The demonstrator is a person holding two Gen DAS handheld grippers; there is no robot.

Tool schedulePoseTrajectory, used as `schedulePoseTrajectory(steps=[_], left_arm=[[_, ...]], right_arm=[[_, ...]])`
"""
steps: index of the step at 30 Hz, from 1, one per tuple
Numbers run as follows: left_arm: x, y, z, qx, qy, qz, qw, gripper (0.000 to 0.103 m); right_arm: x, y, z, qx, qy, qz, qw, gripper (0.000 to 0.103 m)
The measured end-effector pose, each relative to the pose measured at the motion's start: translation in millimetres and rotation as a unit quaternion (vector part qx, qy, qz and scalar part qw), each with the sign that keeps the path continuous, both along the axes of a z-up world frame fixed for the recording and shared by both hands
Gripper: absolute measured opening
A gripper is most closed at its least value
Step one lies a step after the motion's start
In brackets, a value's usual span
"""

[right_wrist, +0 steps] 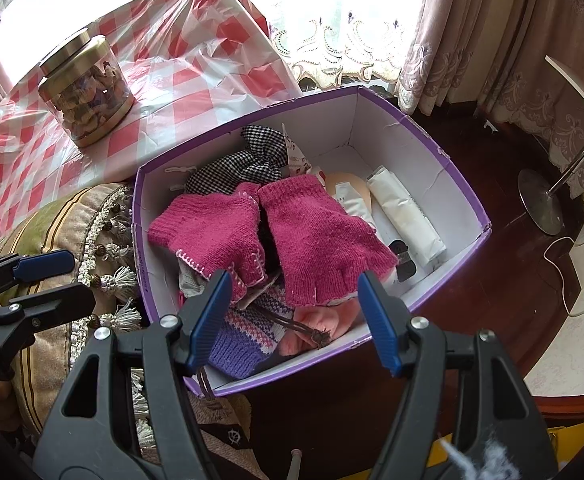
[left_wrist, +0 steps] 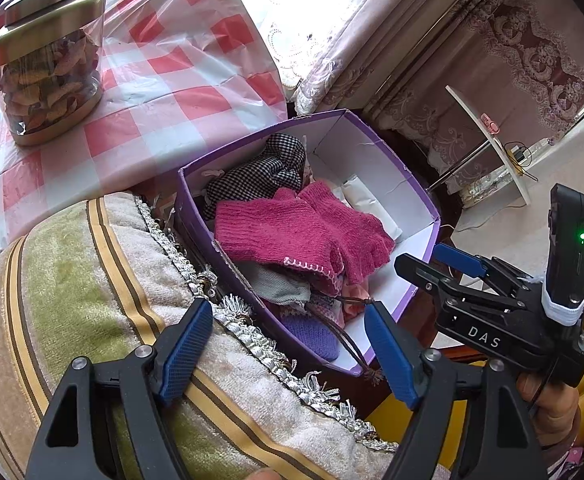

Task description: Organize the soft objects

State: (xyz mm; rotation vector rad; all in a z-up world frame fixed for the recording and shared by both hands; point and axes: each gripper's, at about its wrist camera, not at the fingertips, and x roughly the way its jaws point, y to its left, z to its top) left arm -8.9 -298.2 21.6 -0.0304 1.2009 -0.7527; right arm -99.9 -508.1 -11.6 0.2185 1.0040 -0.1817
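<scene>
A purple cardboard box (left_wrist: 352, 140) (right_wrist: 372, 120) with white inner walls holds a pile of soft things. Two magenta knit gloves (left_wrist: 292, 232) (right_wrist: 324, 240) lie on top. Behind them is a black-and-white checked cloth (left_wrist: 259, 172) (right_wrist: 251, 160). A purple striped knit (right_wrist: 247, 332) and a pink fluffy piece (right_wrist: 320, 320) lie at the near end. My left gripper (left_wrist: 287, 350) (right_wrist: 63, 280) hovers open over the cushion edge and the box's near corner. My right gripper (right_wrist: 294, 312) (left_wrist: 432, 260) stands open above the box's near end. Neither holds anything.
A striped cushion (left_wrist: 91, 280) with a fringe lies left of the box. A lidded jar (left_wrist: 47, 68) stands on the red-checked tablecloth (left_wrist: 195, 80) behind it. A white roll (right_wrist: 404, 212) lies in the box's right half. A metal stand (right_wrist: 540, 204) and cables are on the floor to the right.
</scene>
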Motion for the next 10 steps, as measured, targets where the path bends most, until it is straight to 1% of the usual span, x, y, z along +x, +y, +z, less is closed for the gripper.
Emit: schedulePoseTrajectory(steps=[5, 7, 9, 10], left_arm=[[-2, -5, 0, -0.008, -0.003, -0.008, 0.9999, 0.086], [-2, -4, 3, -0.019, -0.005, -0.014, 0.9997, 0.087], [-3, 0, 11, -0.037, -0.014, -0.013, 0.9991, 0.087], [-4, 5, 19, -0.044, -0.025, -0.009, 0.9987, 0.089]], right_arm=[[-1, 0, -1, 0.002, 0.0, -0.001, 1.0, 0.069], [-1, 0, -1, 0.003, 0.0, -0.002, 1.0, 0.069], [-1, 1, 1, 0.003, -0.002, -0.001, 1.0, 0.069], [0, 2, 3, 0.003, -0.004, 0.001, 1.0, 0.069]])
